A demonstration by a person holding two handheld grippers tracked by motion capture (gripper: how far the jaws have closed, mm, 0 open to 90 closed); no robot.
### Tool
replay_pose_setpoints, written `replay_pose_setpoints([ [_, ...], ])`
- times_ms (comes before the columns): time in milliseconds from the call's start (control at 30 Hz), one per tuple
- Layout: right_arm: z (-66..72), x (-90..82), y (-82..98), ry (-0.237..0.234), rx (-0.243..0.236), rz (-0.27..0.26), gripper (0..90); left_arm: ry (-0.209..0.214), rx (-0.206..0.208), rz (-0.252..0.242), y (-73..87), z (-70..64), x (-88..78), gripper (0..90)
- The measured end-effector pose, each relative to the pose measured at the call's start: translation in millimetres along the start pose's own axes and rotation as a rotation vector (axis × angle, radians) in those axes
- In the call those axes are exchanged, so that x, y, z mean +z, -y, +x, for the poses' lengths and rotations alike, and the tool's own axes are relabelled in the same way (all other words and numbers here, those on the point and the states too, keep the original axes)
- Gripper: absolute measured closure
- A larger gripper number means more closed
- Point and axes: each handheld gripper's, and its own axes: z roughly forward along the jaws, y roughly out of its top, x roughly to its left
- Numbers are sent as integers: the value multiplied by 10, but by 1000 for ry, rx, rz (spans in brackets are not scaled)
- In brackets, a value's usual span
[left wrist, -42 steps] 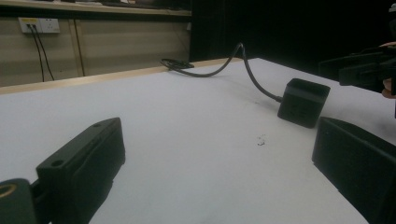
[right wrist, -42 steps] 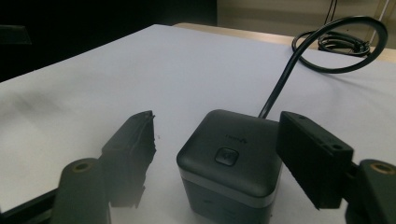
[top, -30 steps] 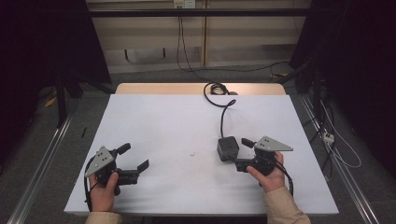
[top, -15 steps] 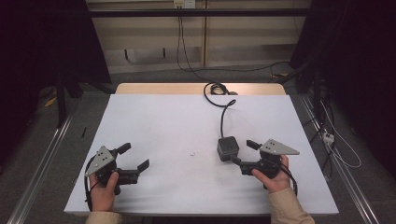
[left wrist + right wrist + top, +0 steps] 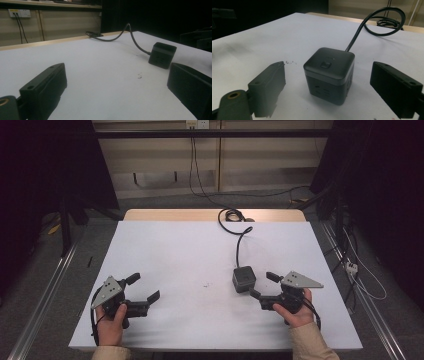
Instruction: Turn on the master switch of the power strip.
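A black cube power socket (image 5: 244,279) (image 5: 329,72) (image 5: 162,55) stands on the white table (image 5: 190,250), right of centre, with a button on top. Its black cable (image 5: 239,242) (image 5: 362,32) runs back to a coil (image 5: 230,215) at the far edge. My right gripper (image 5: 260,285) (image 5: 329,65) lies just right of the cube, pointing left at it. Its jaws have just been opening a little and stand wide, and neither pad touches the cube at their mouth. My left gripper (image 5: 143,287) (image 5: 116,75) rests at the front left, open with nothing between its jaws.
A small speck of debris (image 5: 206,284) (image 5: 139,75) lies between the grippers. A wooden strip (image 5: 175,215) borders the table's far edge. Wall sockets (image 5: 196,124) with hanging cables are behind. Metal floor rails (image 5: 45,290) run along both sides.
My right gripper has drawn back a little to the right, away from the cube, with its jaws slightly wider. The left gripper and the cube have not moved.
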Motion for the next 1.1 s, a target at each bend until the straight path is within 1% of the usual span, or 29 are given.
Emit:
replay_pose_setpoints([
  [33,-11,-14,8,3,-4,1,118,0,-2,0,1,-1,0,23],
  [200,-37,-62,26,11,8,-7,114,-1,-2,2,0,-5,6,23],
  [367,-64,-103,48,16,9,-11,114,-1,-1,3,0,-5,7,23],
  [900,-82,-201,117,22,1,2,108,2,2,4,1,-5,14,23],
  [1100,-115,-243,149,30,-1,3,107,2,2,5,0,-9,14,23],
])
